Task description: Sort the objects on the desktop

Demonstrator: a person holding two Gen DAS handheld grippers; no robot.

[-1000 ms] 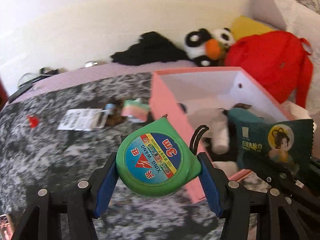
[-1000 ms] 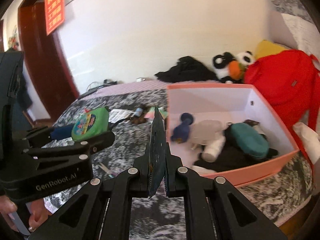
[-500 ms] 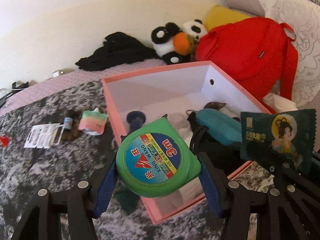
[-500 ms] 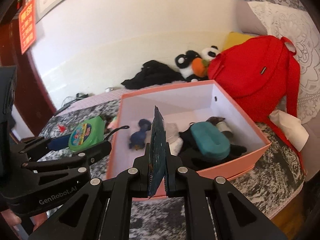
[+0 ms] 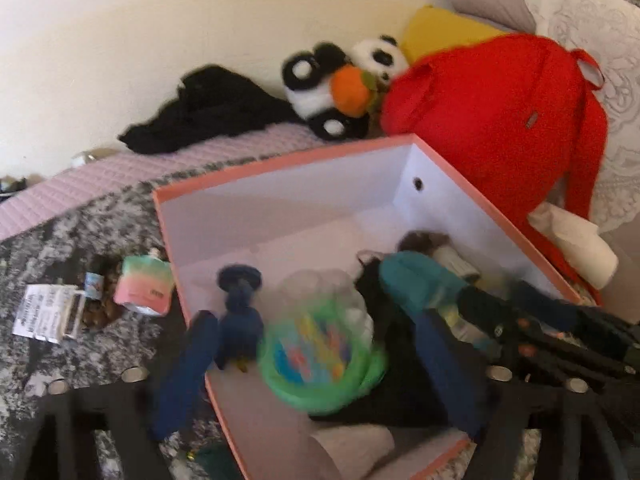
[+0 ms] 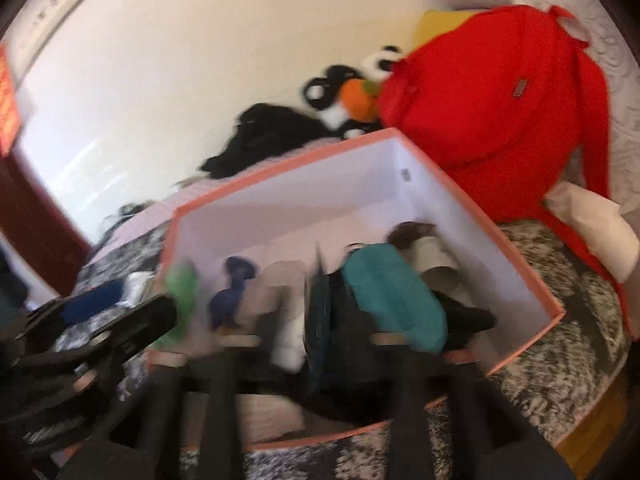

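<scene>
Left tool [image 5: 320, 356] wide, mottled blanket [image 5: 68, 236], cream wall [image 5: 160, 20]

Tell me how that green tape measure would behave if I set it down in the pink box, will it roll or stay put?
The green tape measure looks like a rigid, rounded case, so on its edge it might roll. Laid flat on its labelled face, it should probably stay put. The pink box already holds soft clutter like the teal pouch, which would likely cushion it and stop it.

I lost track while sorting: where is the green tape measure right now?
In the left wrist view the green tape measure shows, blurred, over the pink box, between the left gripper fingers, just right of the dark blue toy.
</scene>
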